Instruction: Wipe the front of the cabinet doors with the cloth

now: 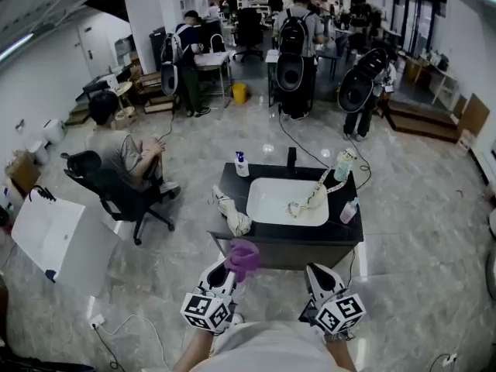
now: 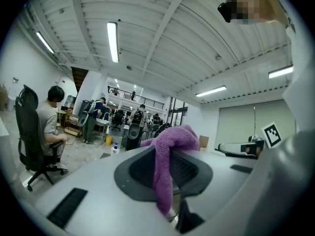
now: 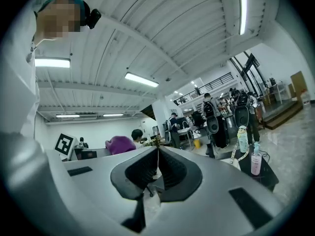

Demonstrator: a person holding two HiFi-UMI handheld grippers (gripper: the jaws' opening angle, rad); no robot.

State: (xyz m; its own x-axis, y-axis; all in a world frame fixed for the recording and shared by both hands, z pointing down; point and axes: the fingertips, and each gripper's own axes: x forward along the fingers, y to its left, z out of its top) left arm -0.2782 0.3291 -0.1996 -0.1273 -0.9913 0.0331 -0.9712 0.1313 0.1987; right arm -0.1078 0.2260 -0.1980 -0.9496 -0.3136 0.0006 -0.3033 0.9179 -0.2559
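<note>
- left gripper (image 1: pixel 232 270) pinches purple cloth (image 1: pixel 242 257); only a thin fold held, could slip out under rubbing
- right gripper (image 3: pixel 157 154) closed, empty; cabinet doors (image 1: pixel 306 254) ahead and below; low reach risks bumping

Head view looks down on the cabinet (image 1: pixel 294 250); both gripper views tilt upward, probably sharing ceiling (image 2: pixel 162 43).

Head view, lower centre: cabinet (image 1: pixel 288 254) front seen at a steep angle, doors not separable. Bottle (image 1: pixel 241 163) at counter's upper left: label too small to read. Forearms (image 1: pixel 191 353) cut by bottom edge. Left gripper view: cloth (image 2: pixel 173 137) lower end vanishes between the jaws of the left gripper (image 2: pixel 170 154).
</note>
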